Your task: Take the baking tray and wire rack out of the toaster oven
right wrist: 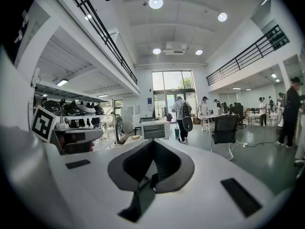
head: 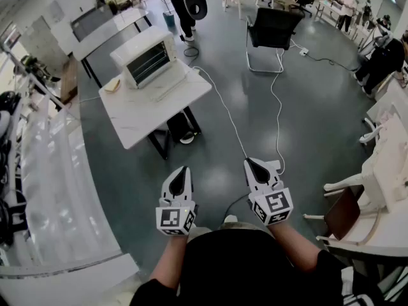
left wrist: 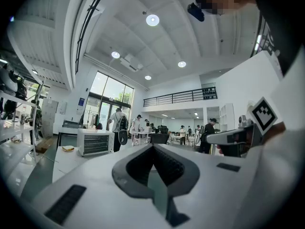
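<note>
White toaster oven (head: 150, 59), well beyond left tool (head: 181, 171)

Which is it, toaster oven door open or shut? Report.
Shut. The toaster oven door's dark glass stands upright, flush with its front, on the white table.

Toaster oven (head: 148, 61) on the table's (head: 137, 116) far end, cable (head: 223, 107) on the floor (head: 319, 120) beside it, chair (head: 273, 27) further right
</note>
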Demonstrator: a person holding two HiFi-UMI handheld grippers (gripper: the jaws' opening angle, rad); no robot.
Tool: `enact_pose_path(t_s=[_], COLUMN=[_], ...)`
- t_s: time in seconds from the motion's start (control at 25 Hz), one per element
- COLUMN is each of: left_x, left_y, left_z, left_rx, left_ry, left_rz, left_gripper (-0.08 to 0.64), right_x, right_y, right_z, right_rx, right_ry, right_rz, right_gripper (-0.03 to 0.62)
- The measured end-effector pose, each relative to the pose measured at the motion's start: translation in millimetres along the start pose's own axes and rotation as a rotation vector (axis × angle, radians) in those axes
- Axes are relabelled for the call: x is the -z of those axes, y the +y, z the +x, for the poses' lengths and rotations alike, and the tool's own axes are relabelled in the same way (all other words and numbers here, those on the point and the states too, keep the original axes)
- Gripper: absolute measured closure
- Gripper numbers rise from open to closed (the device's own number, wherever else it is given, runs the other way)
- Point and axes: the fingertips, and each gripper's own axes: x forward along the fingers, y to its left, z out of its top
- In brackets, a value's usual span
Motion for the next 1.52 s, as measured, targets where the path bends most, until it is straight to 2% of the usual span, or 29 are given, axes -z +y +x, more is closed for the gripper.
enact_pose_path(t_s=[0.2, 0.4, 0.72, 0.96, 1.2, 1.36, 1.52], left_x=[8.2, 14.7, 34.7, 43.4, 33.9, 29.0, 18.1], left_y=[-19.7, -29.8, -13.3, 11.3, 49.7, 95.7, 140.5], left_z=[9.4, 11.4, 47.4, 105.6, 186.6, 233.2, 279.9], left_rx=[0.015, -0.005, -0.009, 0.026, 0.091, 0.077, 0.083], left_ry=[-0.007, 0.015, 0.037, 0.059, 0.071, 0.081, 0.08], left_rz=[-0.042, -0.05, -0.067, -0.08, -0.105, -0.088, -0.136], left_gripper=[0.541, 0.541, 0.541, 0.541, 0.541, 0.541, 0.541], right_x=[0.4, 12.1, 29.4, 25.5, 22.0, 11.5, 0.5], right_y=[-22.2, -32.8, -40.8, -57.6, -93.3, -100.7, -105.9], right_z=[-11.2, -17.5, 18.9, 72.8, 155.8, 210.7, 269.6], right_rx=[0.009, 0.006, -0.043, -0.056, 0.009, 0.009, -0.007], right_ry=[-0.04, -0.017, 0.02, 0.043, 0.082, 0.091, 0.156], right_rz=[0.015, 0.026, 0.014, 0.013, 0.054, 0.028, 0.01], right_gripper=[0.571, 0.571, 0.571, 0.571, 0.571, 0.571, 0.571])
